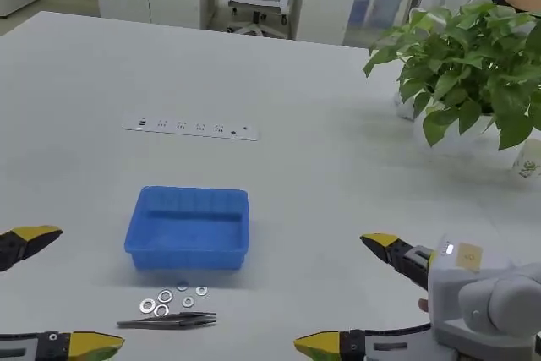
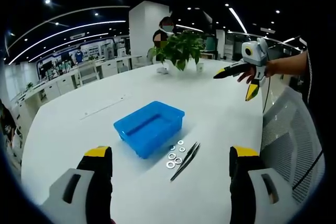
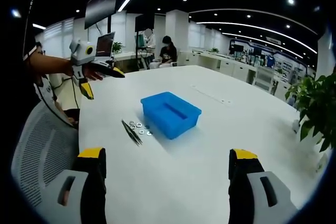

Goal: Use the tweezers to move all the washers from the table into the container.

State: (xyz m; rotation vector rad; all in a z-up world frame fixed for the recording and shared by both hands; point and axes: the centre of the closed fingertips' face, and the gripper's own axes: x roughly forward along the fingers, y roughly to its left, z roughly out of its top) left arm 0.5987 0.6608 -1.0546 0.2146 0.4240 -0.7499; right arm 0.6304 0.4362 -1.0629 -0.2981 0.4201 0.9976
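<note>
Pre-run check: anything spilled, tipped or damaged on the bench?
Nothing stands out: the blue plastic bin sits upright, and the small metal washers lie clustered beside the metal tweezers on the white table.

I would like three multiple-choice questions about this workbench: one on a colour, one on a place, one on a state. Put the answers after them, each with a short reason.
1. What colour is the container?
A) red
B) blue
C) green

2. Where do the tweezers lie?
A) inside the container
B) on the table, beside the washers
C) held in a gripper

3. In what state is the left gripper?
A) open, holding nothing
B) shut on the tweezers
C) shut on a washer

Answers:
1 B, since its walls and floor are blue.
2 B, since they rest flat on the table next to the washers, outside the container.
3 A, since its jaws stand wide apart with nothing between them.
</note>
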